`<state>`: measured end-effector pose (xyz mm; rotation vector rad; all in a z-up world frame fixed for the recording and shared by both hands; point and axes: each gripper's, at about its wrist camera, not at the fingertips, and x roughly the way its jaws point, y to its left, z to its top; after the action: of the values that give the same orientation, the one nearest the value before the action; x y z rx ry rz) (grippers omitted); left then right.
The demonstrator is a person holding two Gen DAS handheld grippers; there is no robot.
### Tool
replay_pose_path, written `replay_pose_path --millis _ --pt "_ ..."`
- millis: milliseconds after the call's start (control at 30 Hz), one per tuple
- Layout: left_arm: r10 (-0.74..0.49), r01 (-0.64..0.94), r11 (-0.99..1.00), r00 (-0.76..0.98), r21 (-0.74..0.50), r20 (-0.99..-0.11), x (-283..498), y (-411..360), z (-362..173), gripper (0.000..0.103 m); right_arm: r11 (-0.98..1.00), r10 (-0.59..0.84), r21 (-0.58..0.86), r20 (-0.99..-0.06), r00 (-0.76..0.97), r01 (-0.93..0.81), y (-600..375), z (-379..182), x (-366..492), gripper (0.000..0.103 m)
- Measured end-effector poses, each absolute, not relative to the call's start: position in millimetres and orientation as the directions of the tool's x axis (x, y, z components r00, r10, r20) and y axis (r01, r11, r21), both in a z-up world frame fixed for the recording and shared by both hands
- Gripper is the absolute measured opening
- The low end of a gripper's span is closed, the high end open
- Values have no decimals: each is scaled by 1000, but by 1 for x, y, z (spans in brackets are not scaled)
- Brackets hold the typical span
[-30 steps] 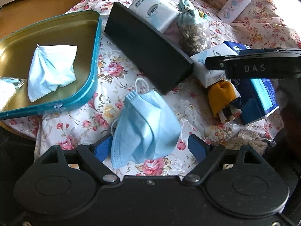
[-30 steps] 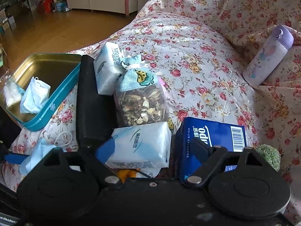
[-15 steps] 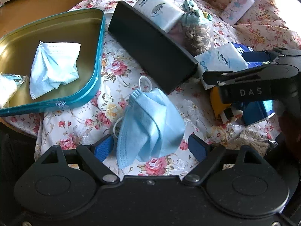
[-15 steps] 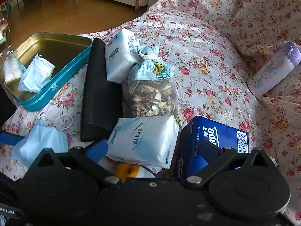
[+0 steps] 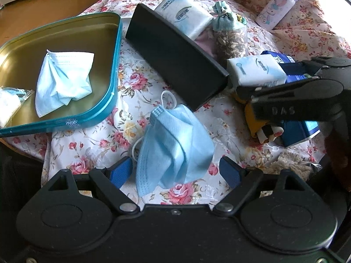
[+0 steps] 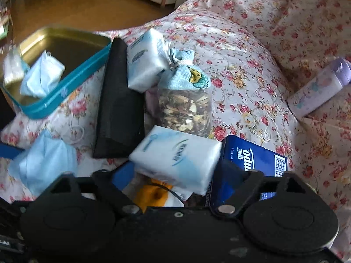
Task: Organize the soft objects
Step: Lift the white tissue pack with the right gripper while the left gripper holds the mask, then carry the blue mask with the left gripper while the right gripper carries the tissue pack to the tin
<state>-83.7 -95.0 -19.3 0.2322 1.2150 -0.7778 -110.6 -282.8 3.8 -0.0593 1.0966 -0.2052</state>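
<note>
Left gripper (image 5: 176, 172): fingers spread wide, straddling the crumpled blue face mask (image 5: 173, 148), which is lying on the floral cover just ahead of the pads, long axis running away from the camera. Teal tin (image 5: 114, 70), holding a white mask (image 5: 62, 81), is sitting up-left near the cover's edge. Right gripper (image 6: 173, 175): fingers also spread, flanking a tissue pack (image 6: 177, 157), not clamping it. Left hand is the nearer to the blue mask.

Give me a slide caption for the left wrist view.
Open left gripper straddles a blue face mask on the floral bedspread, beside the teal tin.
</note>
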Motion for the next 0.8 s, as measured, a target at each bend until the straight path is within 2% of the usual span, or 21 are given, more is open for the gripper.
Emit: replay_pose_path --millis 100,200,300,400,433,467,567,633,667,800 --pt "-413 655 719 136 -231 -901 -85 -97 -19 82 981 -163 -97 -881 444 169 -291 6 -111 74" --pt "-418 664 714 147 -223 -897 -86 -100 -18 82 979 -133 -45 -879 458 197 -299 9 -112 69" --pt "-431 672 704 149 -228 -890 -86 -103 -17 76 969 -93 29 -877 472 244 -311 12 -115 63" --pt "-435 672 703 147 -234 -888 -86 -105 -17 61 959 -65 75 -879 472 273 -318 11 -115 62" --pt "-438 672 700 139 -240 -888 -86 -106 -18 49 959 -66 75 -879 473 274 -318 10 -115 62" --pt "-439 671 700 133 -245 -888 -85 -106 -18 45 960 -71 70 -878 474 273 -317 10 -115 62" --pt "-445 665 703 135 -252 -886 -84 -106 -17 44 966 -78 55 -872 484 255 -313 11 -115 72" --pt "-445 661 706 136 -253 -885 -83 -105 -16 44 973 -91 30 -863 497 231 -307 13 -116 93" --pt "-445 659 708 137 -254 -885 -83 -104 -15 44 974 -123 -7 -856 502 227 -303 14 -116 98" --pt "-449 656 709 136 -259 -883 -82 -101 -12 44 980 -149 -61 -862 484 192 -293 8 -112 101"
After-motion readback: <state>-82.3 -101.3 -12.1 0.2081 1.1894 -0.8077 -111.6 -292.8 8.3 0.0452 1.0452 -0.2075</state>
